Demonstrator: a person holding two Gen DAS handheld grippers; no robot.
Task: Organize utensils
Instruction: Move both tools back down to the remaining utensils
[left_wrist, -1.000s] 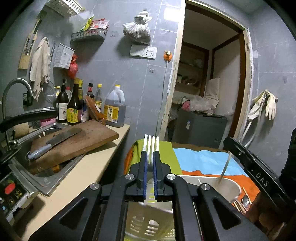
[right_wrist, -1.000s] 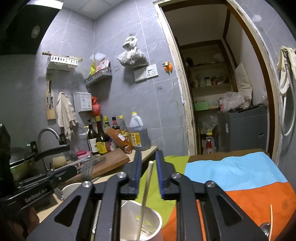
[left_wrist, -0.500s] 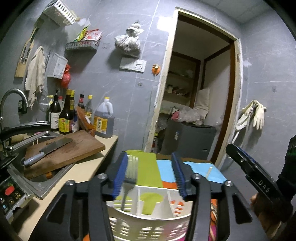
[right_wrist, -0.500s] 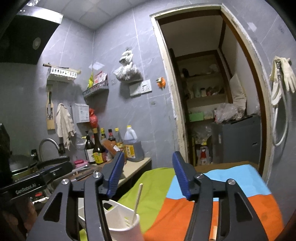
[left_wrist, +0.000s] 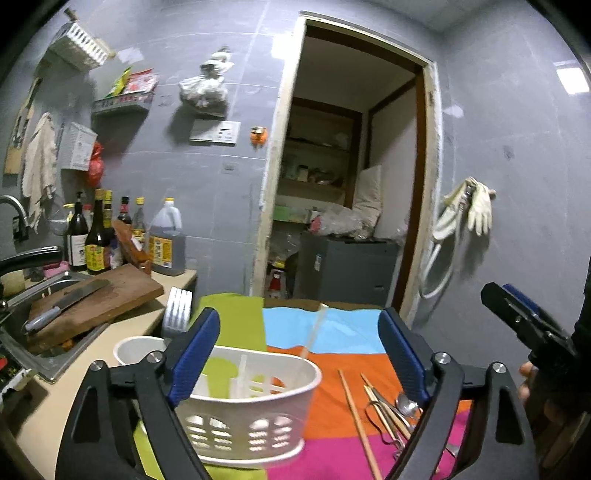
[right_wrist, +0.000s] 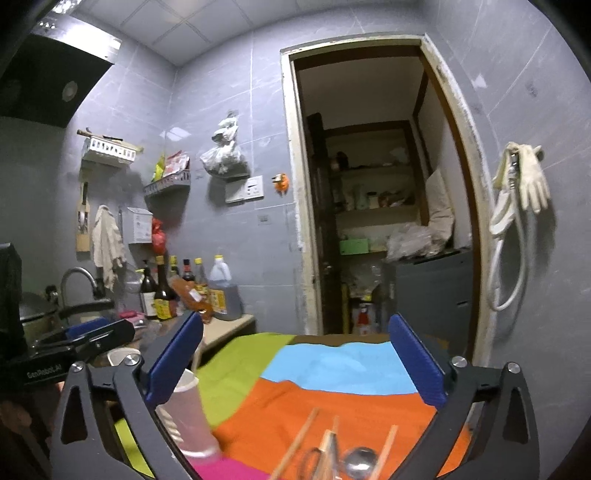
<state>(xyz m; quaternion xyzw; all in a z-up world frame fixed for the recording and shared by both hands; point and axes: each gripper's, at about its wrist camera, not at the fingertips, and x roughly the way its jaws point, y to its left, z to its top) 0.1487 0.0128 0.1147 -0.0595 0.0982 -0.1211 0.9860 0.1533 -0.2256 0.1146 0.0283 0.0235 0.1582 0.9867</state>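
Hovering with jaws spread wide and empty: left gripper above white caddy at 6 o'clock, fork and chopstick standing inside. Right gripper likewise agape, loose chopsticks and spoon at 6 o'clock on striped cloth.

Worktop: draped in a green, blue, orange and pink cloth.
On the cloth, left: white slotted caddy, a chopstick and a fork standing in it.
On the cloth, right: loose chopsticks, a spoon.
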